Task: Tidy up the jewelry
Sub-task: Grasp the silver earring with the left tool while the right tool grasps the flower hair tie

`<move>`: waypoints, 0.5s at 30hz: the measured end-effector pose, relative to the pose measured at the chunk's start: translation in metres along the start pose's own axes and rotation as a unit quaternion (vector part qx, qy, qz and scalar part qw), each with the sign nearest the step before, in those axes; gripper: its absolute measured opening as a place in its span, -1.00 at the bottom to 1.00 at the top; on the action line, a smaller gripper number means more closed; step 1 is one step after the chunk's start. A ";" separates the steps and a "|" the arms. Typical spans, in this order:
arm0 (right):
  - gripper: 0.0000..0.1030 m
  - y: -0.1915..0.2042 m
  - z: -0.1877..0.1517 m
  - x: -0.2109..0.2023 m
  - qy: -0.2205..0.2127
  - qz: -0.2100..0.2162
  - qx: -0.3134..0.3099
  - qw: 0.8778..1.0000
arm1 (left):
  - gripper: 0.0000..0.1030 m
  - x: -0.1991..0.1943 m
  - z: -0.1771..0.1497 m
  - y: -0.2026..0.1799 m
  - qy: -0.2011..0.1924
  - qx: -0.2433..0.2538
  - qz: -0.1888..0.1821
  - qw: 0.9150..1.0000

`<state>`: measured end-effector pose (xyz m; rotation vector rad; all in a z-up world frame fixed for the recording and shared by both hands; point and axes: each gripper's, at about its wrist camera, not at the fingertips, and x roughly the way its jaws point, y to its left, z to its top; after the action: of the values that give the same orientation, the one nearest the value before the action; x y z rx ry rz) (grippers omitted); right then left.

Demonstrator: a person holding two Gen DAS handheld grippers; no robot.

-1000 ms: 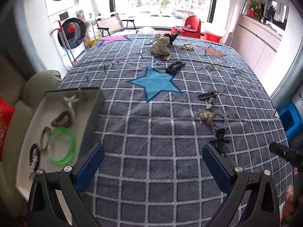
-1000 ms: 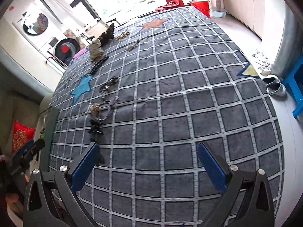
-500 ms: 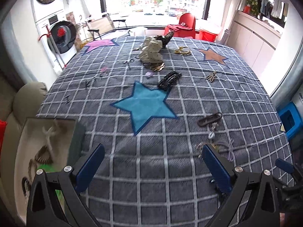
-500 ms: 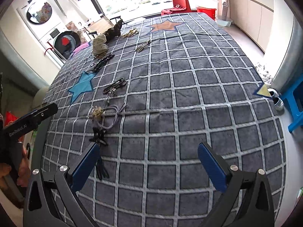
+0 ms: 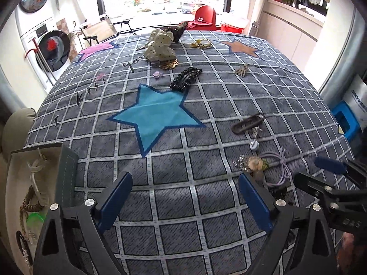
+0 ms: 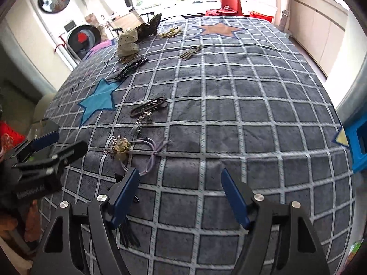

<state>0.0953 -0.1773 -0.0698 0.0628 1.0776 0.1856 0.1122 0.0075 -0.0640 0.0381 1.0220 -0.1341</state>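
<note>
Both grippers hover open and empty over a grey checked cloth strewn with jewelry. My left gripper (image 5: pixel 183 197) is near the front edge; my right gripper (image 6: pixel 179 190) is beside it. A gold brooch with a lilac cord (image 5: pixel 257 163) lies by my left gripper's right finger and shows in the right wrist view (image 6: pixel 121 147) too. A black tassel piece (image 6: pixel 128 231) lies under my right gripper's left finger. A brown clip (image 5: pixel 247 123) with a silver charm lies beyond. A tray (image 5: pixel 66 176) at left holds bracelets and a green bangle (image 5: pixel 34 222).
Farther back lie a black beaded clip (image 5: pixel 185 80), a cream polka-dot bow (image 5: pixel 160 48), gold chains (image 5: pixel 201 43) and a small gold clip (image 5: pixel 242 70). A blue star patch (image 5: pixel 156 114) marks the cloth's middle. A blue stool (image 6: pixel 357 142) stands off the right edge.
My left gripper swung right, away from the tray and toward the brooch. My right gripper turned left and moved closer to the brooch and tassel; its jaws are somewhat narrower.
</note>
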 end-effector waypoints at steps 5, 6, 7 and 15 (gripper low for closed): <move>0.46 0.014 0.005 0.015 0.009 -0.039 -0.039 0.998 | 0.85 0.004 -0.001 -0.004 0.000 0.008 -0.012 1.000; 0.43 0.016 0.006 0.018 0.011 -0.048 -0.045 0.998 | 0.85 0.006 -0.001 -0.006 0.001 0.011 -0.012 1.000; 0.43 0.017 0.006 0.019 0.008 -0.060 -0.054 0.997 | 0.85 0.008 -0.001 -0.008 0.003 0.016 -0.013 1.000; 0.43 -0.001 0.008 0.015 0.000 -0.102 -0.054 0.993 | 0.85 0.019 -0.001 -0.025 0.010 0.039 -0.023 0.999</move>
<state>0.1095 -0.1752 -0.0790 -0.1434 1.0656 0.0590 0.1176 -0.0185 -0.0801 0.0867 1.0385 -0.2156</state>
